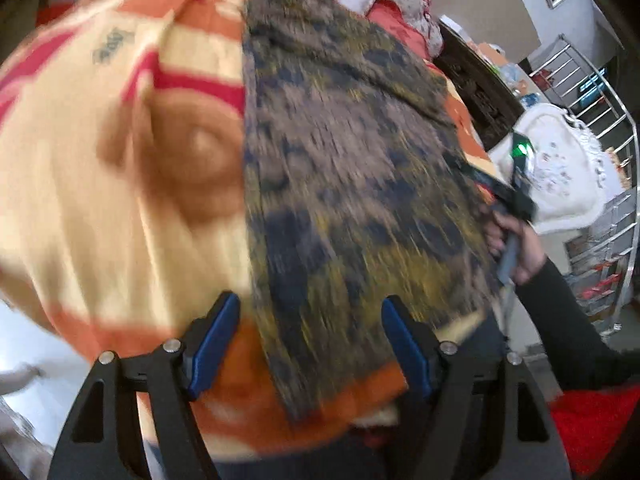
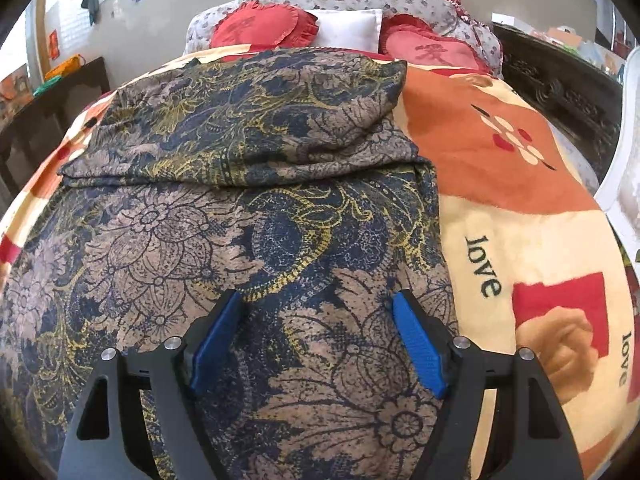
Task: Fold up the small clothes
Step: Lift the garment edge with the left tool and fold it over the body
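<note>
- A brown, navy and mustard floral-print garment (image 2: 248,216) lies spread on a bed covered by an orange, cream and red blanket printed with "love" (image 2: 516,216), its far end already turned over onto itself in one flat layer.
- The fold line runs straight across the cloth in the right wrist view, and the doubled part sits neatly on the lower layer.
- The left tongs (image 1: 310,344), with blue pads on black arms, stand wide apart above the garment's near edge; nothing is clamped between them. The left wrist view is blurred, so finer detail of the cloth edge cannot be made out.
- The right tongs (image 2: 318,344) are likewise spread wide over the near half of the garment, the pads clear of the fabric and gripping nothing.
- In the left wrist view the person's hand (image 1: 516,248), in a black sleeve, holds the handle of the other tool at the garment's right edge.
- Judged from how the cloth lies, the task is partly done: one fold is made, yet the piece is still long and broad.
- Likely left: at least one more fold to bring it to a compact bundle, then setting it aside.
- Red heart-shaped cushions (image 2: 264,24) and a white pillow (image 2: 348,30) sit at the head of the bed, well apart from the work.
</note>
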{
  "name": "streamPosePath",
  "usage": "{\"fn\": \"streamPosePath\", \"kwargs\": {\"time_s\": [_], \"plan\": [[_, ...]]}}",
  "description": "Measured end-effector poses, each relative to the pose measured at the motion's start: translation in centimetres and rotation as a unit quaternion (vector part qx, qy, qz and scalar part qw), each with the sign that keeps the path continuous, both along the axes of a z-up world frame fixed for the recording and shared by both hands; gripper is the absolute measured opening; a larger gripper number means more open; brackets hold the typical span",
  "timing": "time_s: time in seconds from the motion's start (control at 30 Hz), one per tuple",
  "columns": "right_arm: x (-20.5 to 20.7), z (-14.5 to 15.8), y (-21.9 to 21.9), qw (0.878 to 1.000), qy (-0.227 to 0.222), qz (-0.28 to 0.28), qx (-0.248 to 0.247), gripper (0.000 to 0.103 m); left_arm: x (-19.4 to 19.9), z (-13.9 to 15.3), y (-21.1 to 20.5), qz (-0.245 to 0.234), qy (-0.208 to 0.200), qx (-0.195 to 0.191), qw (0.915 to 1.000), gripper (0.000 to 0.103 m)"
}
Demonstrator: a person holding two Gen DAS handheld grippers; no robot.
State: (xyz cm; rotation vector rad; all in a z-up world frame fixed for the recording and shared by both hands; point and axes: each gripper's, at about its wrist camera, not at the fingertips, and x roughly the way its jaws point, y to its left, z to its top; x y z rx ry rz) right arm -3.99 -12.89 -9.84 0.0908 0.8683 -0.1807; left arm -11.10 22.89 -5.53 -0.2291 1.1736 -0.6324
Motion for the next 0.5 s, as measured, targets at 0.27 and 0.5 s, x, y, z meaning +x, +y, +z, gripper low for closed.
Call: {"fn": "streamPosePath", "kwargs": {"time_s": [0.27,0.5], "plan": [[-0.1,0.1,-0.1,1.0,-0.001,0.0,0.0,0.089,-1.3,0.0,1.1,0.007,0.016,-0.042,0.999,0.046],[-0.1,0.0,-0.1,1.0,-0.001,0.0,0.0,0.089,-0.6,-1.0,2.1,0.045,0.035,-0.043,0.9974,0.014]]}}
